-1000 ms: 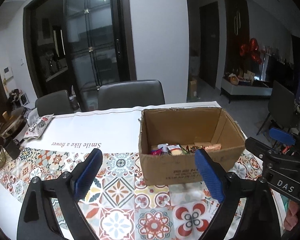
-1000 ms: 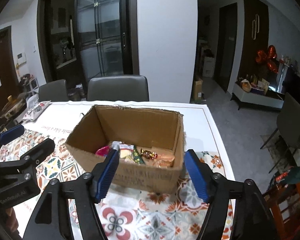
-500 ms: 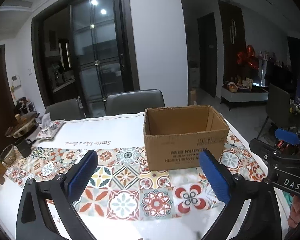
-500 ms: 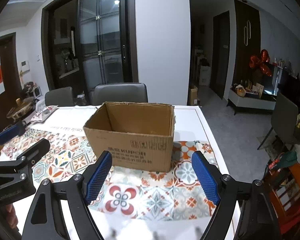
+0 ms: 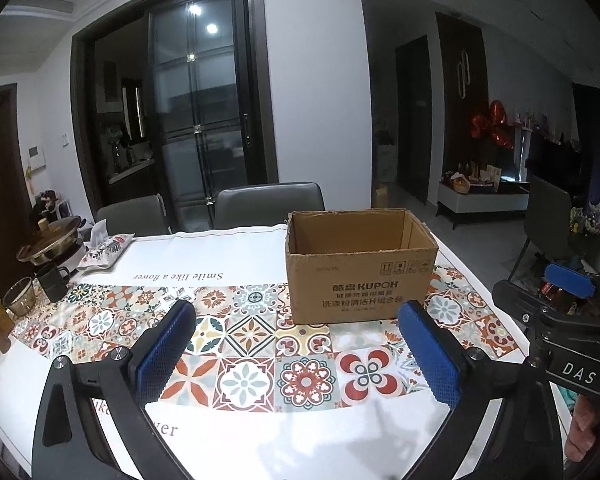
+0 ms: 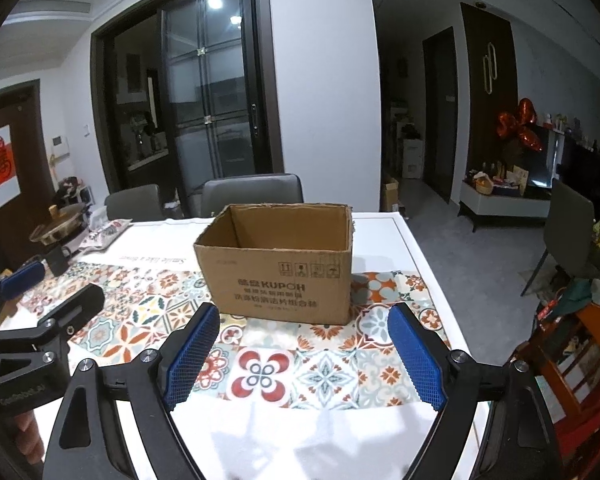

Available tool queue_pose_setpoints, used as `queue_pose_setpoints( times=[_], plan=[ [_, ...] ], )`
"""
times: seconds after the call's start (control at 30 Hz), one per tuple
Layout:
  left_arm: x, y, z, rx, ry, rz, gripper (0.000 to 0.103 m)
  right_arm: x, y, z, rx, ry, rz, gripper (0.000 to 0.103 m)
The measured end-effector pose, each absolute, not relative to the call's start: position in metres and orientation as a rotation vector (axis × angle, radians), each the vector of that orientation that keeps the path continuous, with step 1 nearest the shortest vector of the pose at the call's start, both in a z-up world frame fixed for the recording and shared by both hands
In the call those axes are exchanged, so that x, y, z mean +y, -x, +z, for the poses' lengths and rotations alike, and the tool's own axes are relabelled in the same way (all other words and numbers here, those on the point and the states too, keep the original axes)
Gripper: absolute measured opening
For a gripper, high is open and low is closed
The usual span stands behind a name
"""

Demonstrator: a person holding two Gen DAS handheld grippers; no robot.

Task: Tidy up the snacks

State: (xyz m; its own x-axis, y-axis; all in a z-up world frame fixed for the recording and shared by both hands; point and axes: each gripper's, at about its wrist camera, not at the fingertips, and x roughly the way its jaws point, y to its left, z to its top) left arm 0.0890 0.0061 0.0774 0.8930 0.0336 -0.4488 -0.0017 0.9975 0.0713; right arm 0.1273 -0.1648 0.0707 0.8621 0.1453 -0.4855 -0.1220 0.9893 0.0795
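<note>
Left tool point(image 5: 296, 320) spread empty, cardboard box point(image 5: 360, 276) beyond its tips

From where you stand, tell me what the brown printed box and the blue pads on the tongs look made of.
The brown open-topped box looks like matte corrugated cardboard: ragged top rim, dark printing on its front. The blue pads on the right tongs look like rubber or soft plastic, judging by their fine gridded texture.

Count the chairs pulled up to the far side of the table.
2. One grey chair stands behind the table's far edge, just left of the box; a second chair stands further left, near the pot. Others nearer the camera may be out of view.
</note>
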Motion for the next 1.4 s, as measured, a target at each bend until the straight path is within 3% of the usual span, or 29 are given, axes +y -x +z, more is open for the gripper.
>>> queue_pose_setpoints(
  times=[1.4],
  plan=[
    [0.002,-0.084,0.071,0.482,-0.079,0.033,0.103,-0.17,-0.114,0.07,0.493,-0.036,0.123,0.087]
  ],
)
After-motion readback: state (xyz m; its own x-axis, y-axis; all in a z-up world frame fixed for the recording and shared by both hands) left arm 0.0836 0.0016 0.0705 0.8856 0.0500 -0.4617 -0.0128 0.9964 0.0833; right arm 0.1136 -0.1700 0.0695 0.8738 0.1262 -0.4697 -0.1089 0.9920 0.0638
